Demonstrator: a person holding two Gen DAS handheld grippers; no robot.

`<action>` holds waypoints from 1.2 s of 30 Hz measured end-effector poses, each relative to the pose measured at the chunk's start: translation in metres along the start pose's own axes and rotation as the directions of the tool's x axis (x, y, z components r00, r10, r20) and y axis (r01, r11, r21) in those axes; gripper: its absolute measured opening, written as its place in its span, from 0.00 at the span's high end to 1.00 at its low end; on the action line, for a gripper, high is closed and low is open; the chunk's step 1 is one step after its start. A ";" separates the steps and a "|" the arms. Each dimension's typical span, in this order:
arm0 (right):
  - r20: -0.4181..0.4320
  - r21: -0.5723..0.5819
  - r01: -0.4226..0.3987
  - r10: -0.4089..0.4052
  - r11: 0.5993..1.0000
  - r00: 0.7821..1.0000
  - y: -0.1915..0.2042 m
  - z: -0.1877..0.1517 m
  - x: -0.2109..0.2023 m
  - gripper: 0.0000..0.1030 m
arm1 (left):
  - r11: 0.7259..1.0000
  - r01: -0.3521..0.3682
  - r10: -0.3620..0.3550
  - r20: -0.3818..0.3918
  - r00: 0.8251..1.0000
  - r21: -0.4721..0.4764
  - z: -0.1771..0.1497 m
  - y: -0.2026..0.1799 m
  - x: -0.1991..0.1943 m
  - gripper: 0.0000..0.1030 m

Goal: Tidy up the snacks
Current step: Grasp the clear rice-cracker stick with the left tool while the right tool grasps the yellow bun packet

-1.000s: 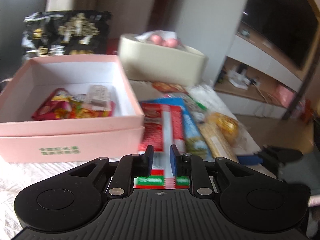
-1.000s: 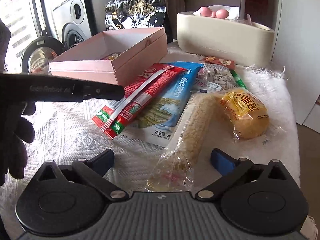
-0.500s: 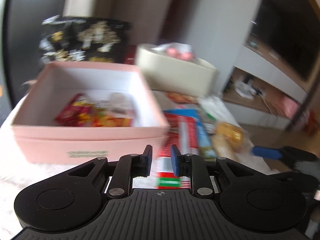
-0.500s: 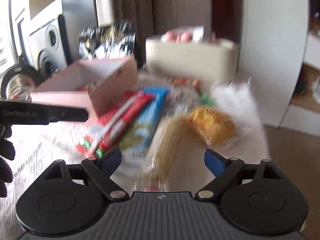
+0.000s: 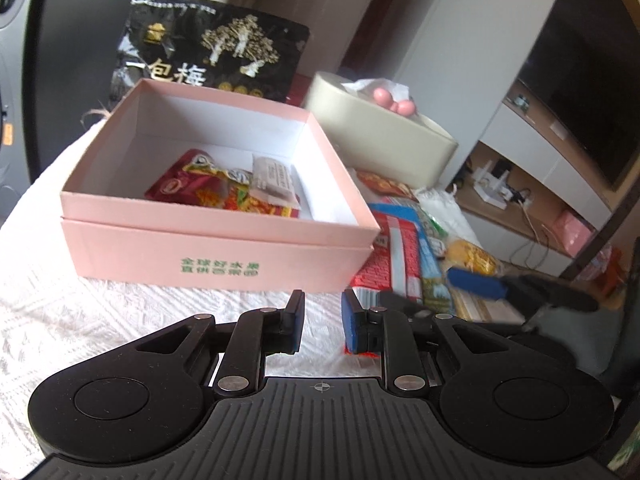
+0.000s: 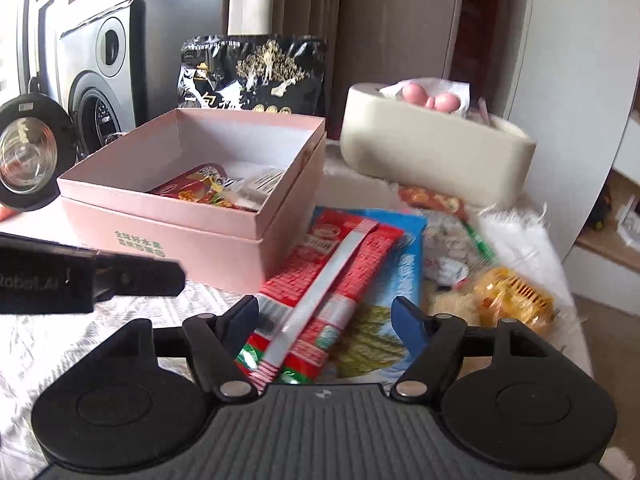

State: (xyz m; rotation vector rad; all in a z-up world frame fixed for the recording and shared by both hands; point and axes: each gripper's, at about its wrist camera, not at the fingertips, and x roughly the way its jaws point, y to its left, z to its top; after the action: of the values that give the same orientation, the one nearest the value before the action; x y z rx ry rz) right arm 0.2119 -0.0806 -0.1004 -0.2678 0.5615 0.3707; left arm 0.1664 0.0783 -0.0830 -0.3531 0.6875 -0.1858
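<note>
An open pink box (image 5: 220,248) (image 6: 192,240) on the white cloth holds a few snack packets (image 5: 224,192). To its right lie a red sausage packet (image 6: 320,276) (image 5: 380,256), a blue seaweed packet (image 6: 404,272) and a yellow bread packet (image 6: 512,296). My right gripper (image 6: 324,314) hangs low over the near end of the red packet. Its jaws are closing with the packet between them, and the pads are not pressing on it. My left gripper (image 5: 320,320) hovers in front of the box, jaws nearly together with nothing in the narrow gap.
A black plum bag (image 5: 212,52) stands behind the box. A cream tissue holder (image 6: 432,156) sits at the back right, with small packets (image 6: 440,200) in front of it. A washing machine (image 6: 100,80) is at the far left. The cloth's right edge drops to the floor.
My right gripper swung left from the long rice stick to the red packet, and its jaws narrowed. My left gripper slid left, so the pink box now fills its view.
</note>
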 end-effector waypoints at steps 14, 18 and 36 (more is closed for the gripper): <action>0.044 0.145 0.179 -0.187 0.973 0.981 -0.083 -0.040 -0.047 0.28 | 0.984 0.168 -0.162 -0.107 0.981 0.051 0.004 -0.088 0.039 0.78; 0.035 0.217 0.184 -0.196 0.959 0.980 -0.104 -0.053 -0.054 0.28 | 0.982 0.140 -0.120 -0.154 0.981 0.127 0.002 -0.122 0.065 0.78; 0.049 0.508 0.129 -0.178 0.851 0.983 -0.160 -0.091 -0.064 0.28 | 0.964 0.012 0.048 -0.218 0.975 0.265 0.001 -0.158 0.117 0.58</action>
State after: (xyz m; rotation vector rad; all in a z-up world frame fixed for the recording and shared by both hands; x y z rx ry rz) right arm 0.1853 -0.2729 -0.1150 0.2115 0.5200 0.0690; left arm 0.2480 -0.1008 -0.0914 -0.0684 0.8760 -0.3001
